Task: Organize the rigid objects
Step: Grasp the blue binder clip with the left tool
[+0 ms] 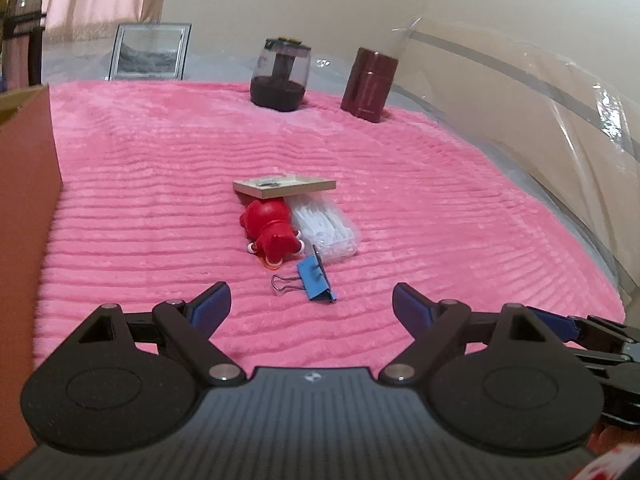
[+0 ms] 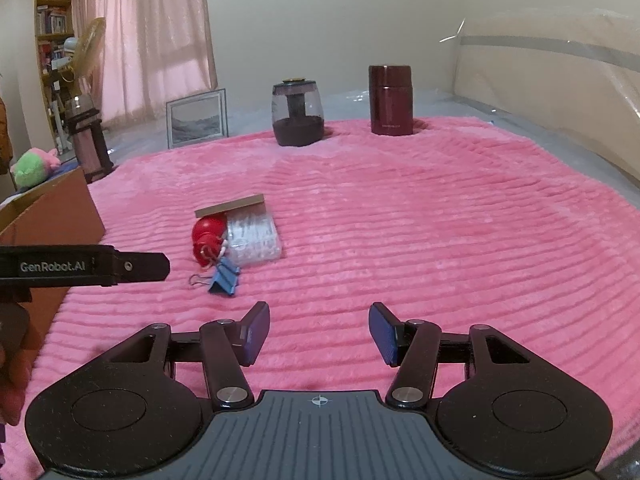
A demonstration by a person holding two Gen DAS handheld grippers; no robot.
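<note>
Both your left gripper [image 1: 312, 304] and right gripper [image 2: 319, 334] hang apart and empty near the blue binder clip [image 1: 316, 280], red figurine [image 1: 272, 232] just beyond.

- Dim, warm indoor light; daylight filters through the curtain [image 2: 160, 40].
- Strong fisheye bending at edges, dark corners.
- Glare on plastic sheeting [image 1: 600, 112].
- Slight softness throughout.

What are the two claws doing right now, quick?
Left claw: open, holding nothing.
Right claw: open, holding nothing.
</note>
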